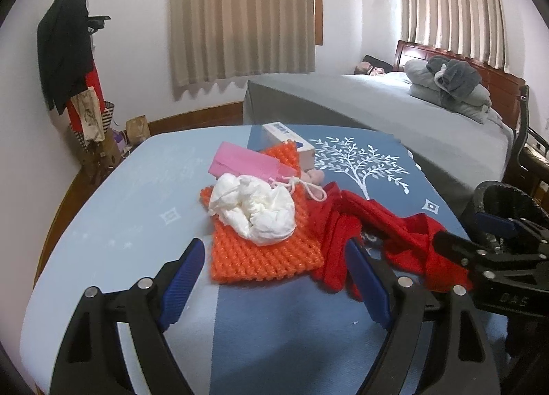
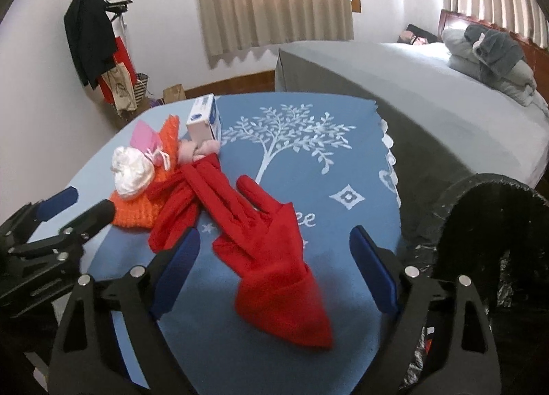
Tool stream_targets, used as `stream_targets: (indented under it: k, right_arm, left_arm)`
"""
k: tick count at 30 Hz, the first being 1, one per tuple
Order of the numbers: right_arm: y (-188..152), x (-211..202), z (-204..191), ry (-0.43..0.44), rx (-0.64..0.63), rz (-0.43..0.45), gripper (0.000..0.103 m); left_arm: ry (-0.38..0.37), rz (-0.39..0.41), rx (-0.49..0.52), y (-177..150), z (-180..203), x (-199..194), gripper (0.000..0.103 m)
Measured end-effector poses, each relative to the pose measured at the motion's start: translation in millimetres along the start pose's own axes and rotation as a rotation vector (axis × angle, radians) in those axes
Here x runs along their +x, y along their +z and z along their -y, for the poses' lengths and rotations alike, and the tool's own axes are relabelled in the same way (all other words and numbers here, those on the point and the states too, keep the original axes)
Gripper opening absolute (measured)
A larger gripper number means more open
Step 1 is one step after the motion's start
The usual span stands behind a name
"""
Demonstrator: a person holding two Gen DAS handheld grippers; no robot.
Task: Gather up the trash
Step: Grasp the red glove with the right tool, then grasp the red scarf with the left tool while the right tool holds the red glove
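A blue tablecloth (image 1: 130, 210) with a white tree print covers the table. On it lie long red gloves (image 2: 271, 251), an orange knitted mat (image 1: 260, 254) and, resting on that mat, a crumpled white tissue wad (image 1: 254, 210). The left gripper (image 1: 278, 278) hangs just short of the mat, fingers spread wide, nothing between them. The right gripper (image 2: 274, 268) straddles a glove, likewise spread.

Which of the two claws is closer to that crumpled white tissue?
Left. The left gripper is open just in front of the crumpled tissue on the orange mat. The right gripper is open farther off, over the red glove.
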State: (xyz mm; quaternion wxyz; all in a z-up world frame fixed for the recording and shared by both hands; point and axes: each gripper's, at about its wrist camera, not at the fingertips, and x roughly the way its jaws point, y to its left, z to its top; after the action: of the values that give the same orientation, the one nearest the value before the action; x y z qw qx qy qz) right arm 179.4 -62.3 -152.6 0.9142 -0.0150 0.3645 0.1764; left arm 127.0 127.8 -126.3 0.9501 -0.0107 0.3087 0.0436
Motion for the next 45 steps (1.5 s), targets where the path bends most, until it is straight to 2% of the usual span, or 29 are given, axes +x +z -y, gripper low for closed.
stream_targets:
  k: [4,9,12,17,20,30,36,39,45]
  right_arm:
    - [-2.4,15.4,2.4,-0.007,0.008,-0.044,0.084]
    - [-4.5,27.4,1.8,0.006,0.007,-0.087,0.073]
    - [-5.6,30.9,-0.8,0.03,-0.005,-0.106,0.057]
    - [-5.3,30.8,-2.5,0.065,-0.017,-0.113,0.02]
    - [-3.0,24.7,-2.0,0.081,-0.019,-0.096,0.011]
    - [17.4,-7.8,23.4,0.051,0.062,0.009,0.009]
    - [19.8,-8.5,31.9,0.044,0.084,0.014,0.009]
    - [20.8,-8.6,33.3,0.046,0.088,0.016,0.01]
    - [21.2,-9.9,33.8,0.049,0.093,0.02,0.01]
  left_arm:
    - [-0.001,0.001,-0.004,-0.3,-1.7,1.7,0.082]
    - [-0.008,-0.002,-0.005,0.2,-1.9,3.3,0.079]
    - [-0.014,-0.005,-0.003,0.2,-2.2,3.4,0.077]
    - [-0.024,-0.008,0.001,1.1,2.1,2.9,0.075]
    - [-0.037,-0.009,0.002,1.2,5.9,2.5,0.071]
    - [-0.103,-0.015,0.029,4.8,32.9,11.4,0.057]
    - [-0.116,-0.043,0.048,7.9,46.6,28.9,0.052]
    - [-0.118,-0.071,0.052,8.7,50.6,40.7,0.047]
    - [-0.148,-0.12,0.044,6.4,51.3,52.2,0.022]
